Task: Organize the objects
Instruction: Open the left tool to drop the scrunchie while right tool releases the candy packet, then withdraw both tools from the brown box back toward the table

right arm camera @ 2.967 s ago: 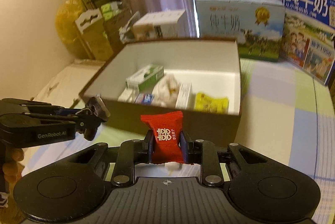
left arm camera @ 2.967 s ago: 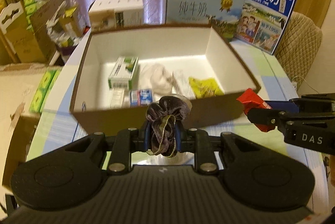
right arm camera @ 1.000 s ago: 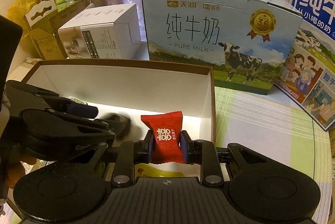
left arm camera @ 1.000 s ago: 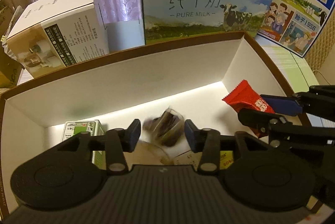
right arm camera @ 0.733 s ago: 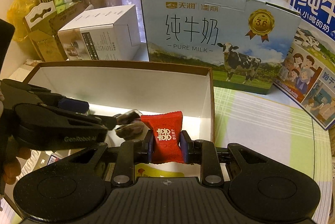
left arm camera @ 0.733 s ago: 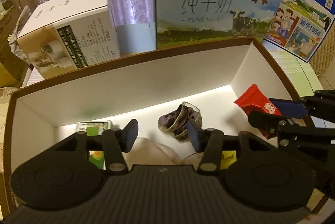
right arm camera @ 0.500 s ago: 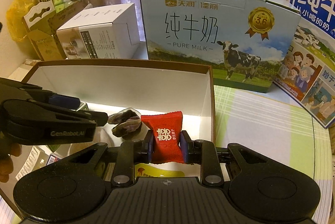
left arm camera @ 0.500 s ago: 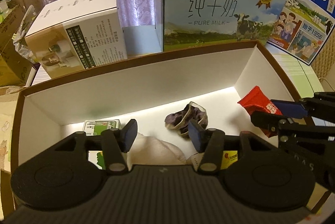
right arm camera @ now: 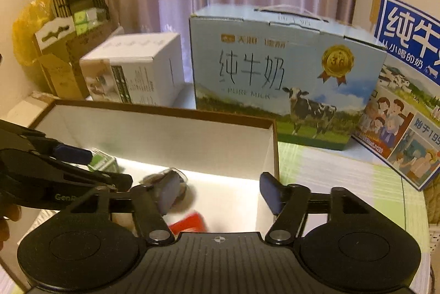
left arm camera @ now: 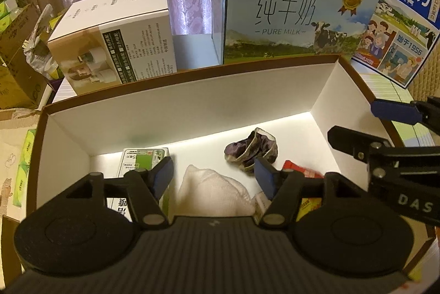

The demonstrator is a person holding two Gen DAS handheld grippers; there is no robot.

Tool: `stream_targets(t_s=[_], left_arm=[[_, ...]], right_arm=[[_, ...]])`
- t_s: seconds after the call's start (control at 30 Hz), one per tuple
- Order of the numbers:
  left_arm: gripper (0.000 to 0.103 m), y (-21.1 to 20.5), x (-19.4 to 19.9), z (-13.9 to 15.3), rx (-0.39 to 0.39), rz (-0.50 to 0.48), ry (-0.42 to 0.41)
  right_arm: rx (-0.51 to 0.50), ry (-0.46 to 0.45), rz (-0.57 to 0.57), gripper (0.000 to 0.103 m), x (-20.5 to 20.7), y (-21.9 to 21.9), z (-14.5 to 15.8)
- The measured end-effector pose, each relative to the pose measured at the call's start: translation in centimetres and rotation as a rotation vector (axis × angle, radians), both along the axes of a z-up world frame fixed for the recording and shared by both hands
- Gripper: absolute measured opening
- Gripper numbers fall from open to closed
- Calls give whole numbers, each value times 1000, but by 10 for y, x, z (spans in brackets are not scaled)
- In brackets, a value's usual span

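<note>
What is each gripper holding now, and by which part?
Nothing. The left gripper and right gripper are both opening, empty; scrunchie and red candy lie in the box.

The red candy (right arm camera: 189, 222) is smeared with blur and half hidden behind the right gripper (right arm camera: 220, 191) body. The scrunchie (right arm camera: 172, 181) sits partly behind that gripper's left pad. A yellow packet (left arm camera: 309, 204) peeks out under the left gripper (left arm camera: 214, 175); its print is unreadable. The blue poster (left arm camera: 398, 10) runs off the frame.
</note>
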State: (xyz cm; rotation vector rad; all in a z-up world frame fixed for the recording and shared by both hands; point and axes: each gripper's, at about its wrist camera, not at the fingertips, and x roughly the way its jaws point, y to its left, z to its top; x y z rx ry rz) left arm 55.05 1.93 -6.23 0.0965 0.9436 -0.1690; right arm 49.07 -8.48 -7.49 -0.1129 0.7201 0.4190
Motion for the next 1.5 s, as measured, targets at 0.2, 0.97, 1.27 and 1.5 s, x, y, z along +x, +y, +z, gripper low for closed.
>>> stream_targets(t_s=[0.2,0.97,1.27,1.5], left_arm=[[68,6,-14,9,-10,9,-20],[83,19,-115,65,-58,35,-112],[84,33,-166,67,-62,78,-100],[84,40,-205,66,-62,102,-81]], right_arm=[[52,26,-8,68,-16,-7,5],[157,31,-51,71,-101,-41,41],[158,36,-36,72,-143,-43,47],[157,49,-14,72,-175,-43,47]])
